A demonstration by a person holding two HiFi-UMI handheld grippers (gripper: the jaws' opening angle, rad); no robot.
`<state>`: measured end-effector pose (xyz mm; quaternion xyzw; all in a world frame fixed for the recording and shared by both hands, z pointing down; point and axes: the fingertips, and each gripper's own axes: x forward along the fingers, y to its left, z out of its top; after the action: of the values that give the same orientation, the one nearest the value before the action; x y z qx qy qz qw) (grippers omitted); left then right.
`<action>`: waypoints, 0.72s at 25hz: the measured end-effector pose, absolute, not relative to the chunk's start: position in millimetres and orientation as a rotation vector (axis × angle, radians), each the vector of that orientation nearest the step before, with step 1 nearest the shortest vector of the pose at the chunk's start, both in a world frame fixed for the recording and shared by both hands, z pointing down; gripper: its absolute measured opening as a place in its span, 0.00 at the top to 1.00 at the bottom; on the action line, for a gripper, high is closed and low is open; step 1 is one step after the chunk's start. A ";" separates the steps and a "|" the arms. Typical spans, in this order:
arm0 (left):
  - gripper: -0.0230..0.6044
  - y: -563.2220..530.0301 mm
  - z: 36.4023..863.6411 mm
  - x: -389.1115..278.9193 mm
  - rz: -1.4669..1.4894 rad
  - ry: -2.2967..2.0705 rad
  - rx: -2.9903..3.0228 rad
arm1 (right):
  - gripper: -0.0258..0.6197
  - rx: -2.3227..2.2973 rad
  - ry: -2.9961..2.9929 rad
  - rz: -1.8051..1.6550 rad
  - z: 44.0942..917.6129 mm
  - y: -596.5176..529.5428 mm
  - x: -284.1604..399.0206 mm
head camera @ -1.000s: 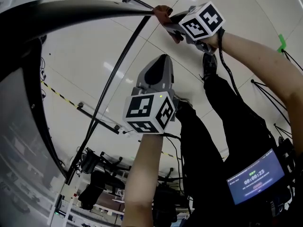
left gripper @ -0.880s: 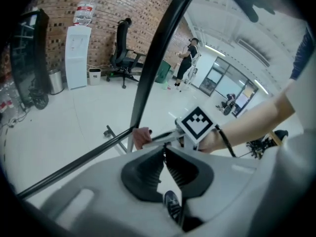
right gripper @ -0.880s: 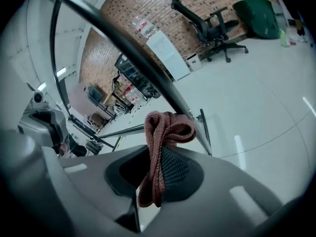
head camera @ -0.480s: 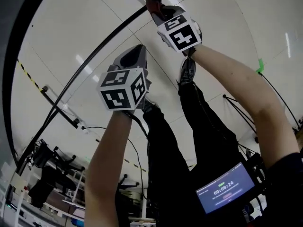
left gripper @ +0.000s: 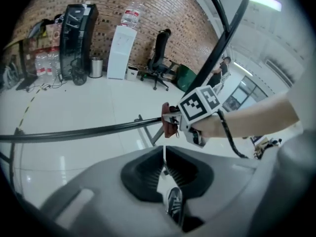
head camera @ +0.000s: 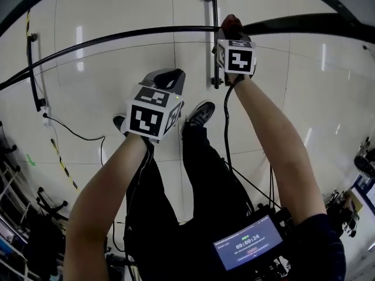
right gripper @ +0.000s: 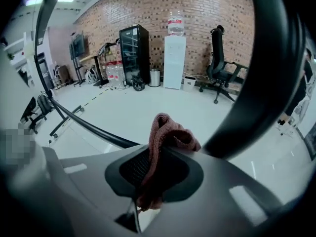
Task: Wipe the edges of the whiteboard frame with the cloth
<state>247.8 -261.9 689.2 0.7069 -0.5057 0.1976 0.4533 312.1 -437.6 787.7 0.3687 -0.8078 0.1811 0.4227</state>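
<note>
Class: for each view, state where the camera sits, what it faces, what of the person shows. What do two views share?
Head view: on the head, facing down at the floor; forearms, legs, left gripper, right gripper.
Left gripper view: on that gripper, facing the cloth at the whiteboard frame; right forearm, a shoe.
Right gripper view: on that gripper, facing its clamped cloth; no body.
Both gripper views share the water dispenser.

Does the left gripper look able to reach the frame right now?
Probably yes: the left gripper is empty, and nothing stands between it and the frame; the cloth sits further along.
</note>
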 end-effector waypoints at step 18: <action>0.94 -200.4 701.3 132.7 0.322 -1.387 1.592 | 0.87 0.636 -2.127 0.655 799.9 -390.8 202.1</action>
<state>132.7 -200.4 701.3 0.6529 -0.5692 0.1322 0.4819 202.1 -390.8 799.9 0.2515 -0.8415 0.2591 0.4019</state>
